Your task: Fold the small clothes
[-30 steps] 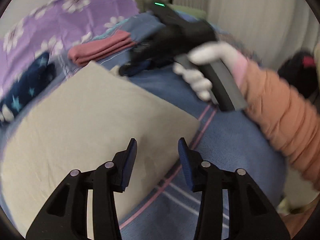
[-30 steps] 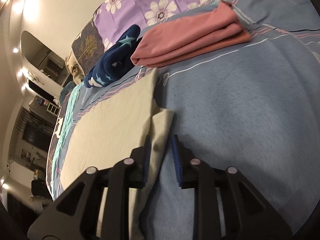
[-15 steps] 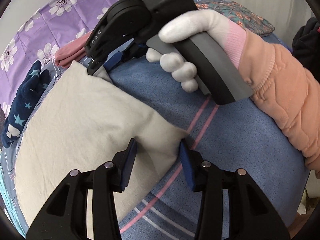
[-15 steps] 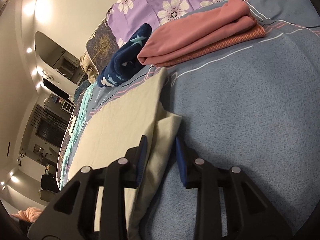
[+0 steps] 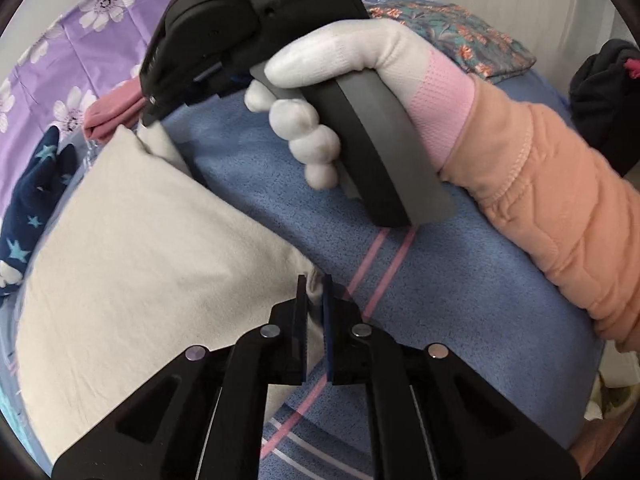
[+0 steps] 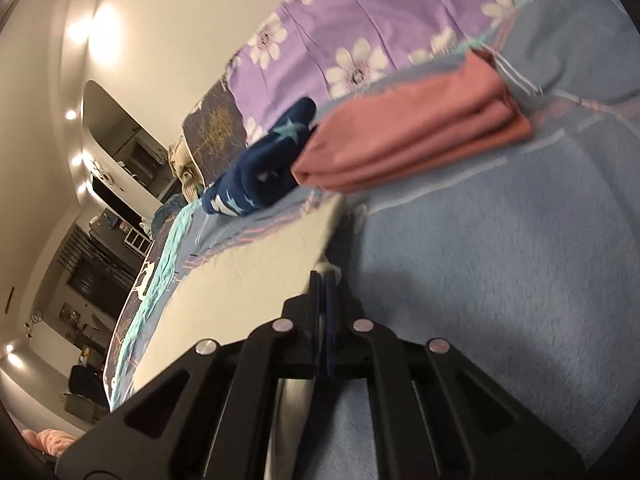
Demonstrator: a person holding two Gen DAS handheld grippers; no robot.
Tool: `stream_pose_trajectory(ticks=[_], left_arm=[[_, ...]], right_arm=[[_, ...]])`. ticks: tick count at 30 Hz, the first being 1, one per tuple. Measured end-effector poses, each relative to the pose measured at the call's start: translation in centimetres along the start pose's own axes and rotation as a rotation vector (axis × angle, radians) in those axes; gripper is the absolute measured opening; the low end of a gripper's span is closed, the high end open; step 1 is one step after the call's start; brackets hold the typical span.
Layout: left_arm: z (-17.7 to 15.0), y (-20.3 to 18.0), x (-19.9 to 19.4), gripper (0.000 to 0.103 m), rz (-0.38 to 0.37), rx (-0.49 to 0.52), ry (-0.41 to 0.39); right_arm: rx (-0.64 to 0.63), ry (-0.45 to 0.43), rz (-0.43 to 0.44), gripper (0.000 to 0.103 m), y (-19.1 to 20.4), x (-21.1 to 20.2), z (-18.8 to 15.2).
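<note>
Left wrist view: we are pinching the cream cloth [image 5: 160, 264] corner between left gripper [image 5: 315, 292] fingers; right gripper [image 6: 323, 280] is clamping its far corner.

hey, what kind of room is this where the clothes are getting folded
Most likely a bedroom. The work surface looks like a bed: a blue blanket with a purple floral sheet behind it, and folded pink clothes laid out on it. A lit room with shelves shows beyond.
</note>
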State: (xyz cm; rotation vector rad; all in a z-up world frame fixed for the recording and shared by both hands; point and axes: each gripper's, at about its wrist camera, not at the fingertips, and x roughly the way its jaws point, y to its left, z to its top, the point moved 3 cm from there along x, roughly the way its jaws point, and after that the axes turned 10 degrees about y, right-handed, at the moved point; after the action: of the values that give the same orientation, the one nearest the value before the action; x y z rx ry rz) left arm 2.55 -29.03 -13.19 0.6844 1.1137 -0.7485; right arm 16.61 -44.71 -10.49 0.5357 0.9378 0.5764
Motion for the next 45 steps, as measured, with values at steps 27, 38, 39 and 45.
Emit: stream_pose_trajectory(ticks=[27,38,39,45], left_arm=[[-2.2,2.3,-0.5,0.017,-0.125,-0.082,-0.028],[-6.8,3.4,-5.2,0.045,-0.114,-0.141,-0.171],[-8.5,4.5,-6.1,0.048,-0.096,-0.182,-0.199],[-19.3,12.1,-8.3,0.053,-0.037,-0.561,-0.248]], right_arm=[[0.096,0.042,0.000,0.002,-3.1,1.2,-0.6],[0.019,-0.007,-0.242,0.007,1.6,-3.0,-3.6],[-0.030,-0.001,-0.237,0.007,3.3,-3.6,-4.5],[-0.169,0.165,-0.368,0.030,7.2,-1.6,-10.0]])
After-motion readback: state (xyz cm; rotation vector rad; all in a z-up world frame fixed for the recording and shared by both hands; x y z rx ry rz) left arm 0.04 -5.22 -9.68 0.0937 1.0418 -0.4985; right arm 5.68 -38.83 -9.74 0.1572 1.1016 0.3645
